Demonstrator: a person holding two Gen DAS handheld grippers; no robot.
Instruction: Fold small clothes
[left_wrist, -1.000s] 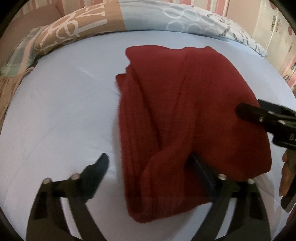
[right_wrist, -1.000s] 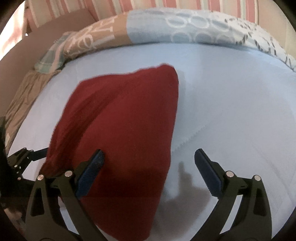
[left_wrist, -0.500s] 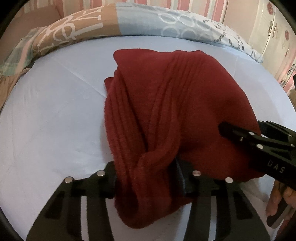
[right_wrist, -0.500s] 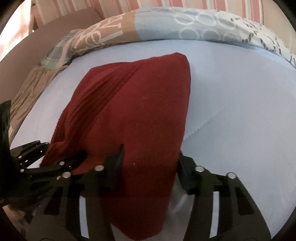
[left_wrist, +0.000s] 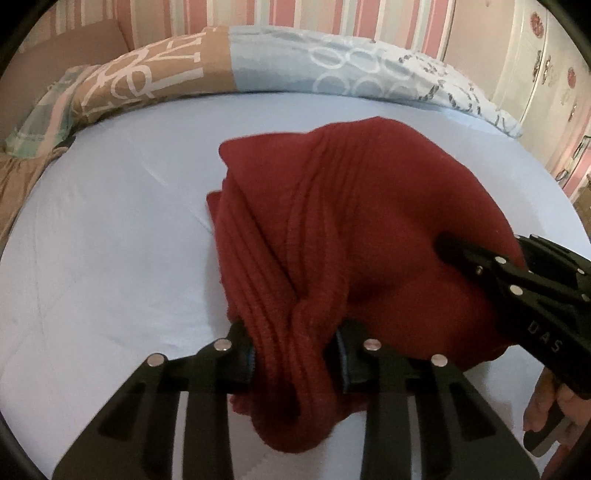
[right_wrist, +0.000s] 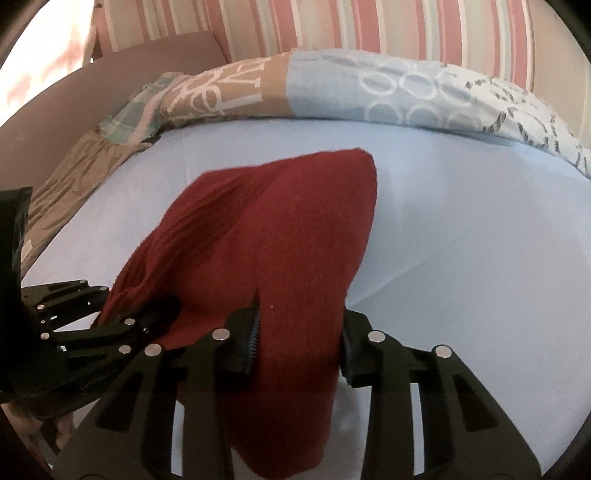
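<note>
A dark red ribbed knit garment lies partly folded on a pale blue bed sheet. My left gripper is shut on the bunched near edge of the garment at its left side and lifts it off the sheet. My right gripper is shut on the garment's near right edge, with cloth hanging below the jaws. The right gripper also shows in the left wrist view, and the left gripper shows in the right wrist view, close beside it.
A patterned tan and light blue quilt runs along the far edge of the bed. A striped pink wall stands behind it. A brown headboard is at the far left. White cupboard doors are at the right.
Both grippers were open over the garment's near edge. They have closed on it and raised it, and the near part of the garment now bulges upward.
</note>
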